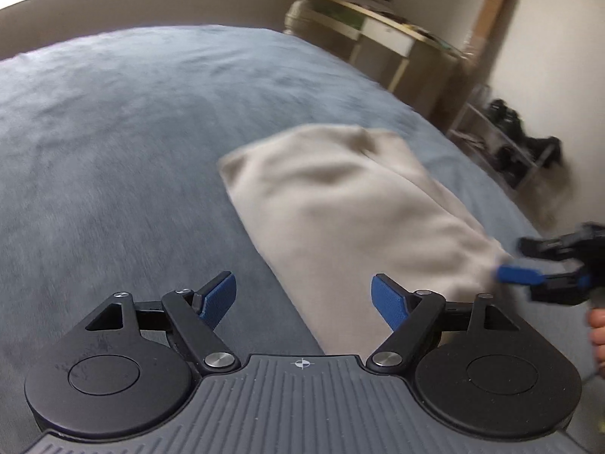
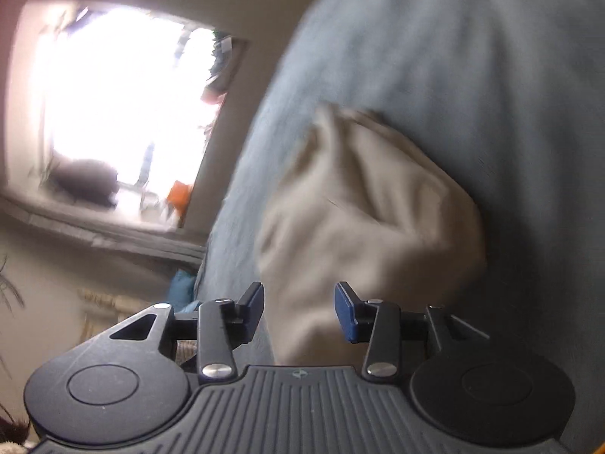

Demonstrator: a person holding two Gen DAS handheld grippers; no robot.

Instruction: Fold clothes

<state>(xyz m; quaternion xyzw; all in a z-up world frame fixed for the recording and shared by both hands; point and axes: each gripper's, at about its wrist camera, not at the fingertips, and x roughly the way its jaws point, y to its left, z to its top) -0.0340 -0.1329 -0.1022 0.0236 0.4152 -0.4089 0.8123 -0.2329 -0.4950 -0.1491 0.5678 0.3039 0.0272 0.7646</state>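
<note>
1. Surface: a grey-blue blanket (image 1: 113, 132) covers the bed and fills most of the left wrist view. Both views are motion-blurred.
2. Task item: a folded beige garment (image 1: 340, 208) lies on the blanket, right of centre in the left wrist view, running from the middle of the bed down toward my left gripper.
3. My left gripper (image 1: 304, 302): jaws spread wide, blue pads (image 1: 219, 299) well apart, nothing between them. The garment's near edge passes just beside the right-hand pad; contact cannot be confirmed.
4. My right gripper (image 1: 529, 265) enters at the right edge of the left wrist view, with one blue finger touching or just beside the garment's lower right corner. Fingertips of a hand (image 1: 597, 325) show below it.
5. Right wrist view: the frame is rolled, with the blanket (image 2: 453, 56) rising on the right. My right gripper (image 2: 298, 310) has jaws partly apart, and the pads are not pressing on anything. The garment (image 2: 378, 208) sits directly ahead, bunched with creases, and its cloth fills the gap seen between the pads.
6. Background, left wrist view: a small wooden table (image 1: 389, 38) and a low shoe rack (image 1: 503, 147) stand against the wall beyond the bed.
7. Background, right wrist view: a bright window (image 2: 113, 106), overexposed.
</note>
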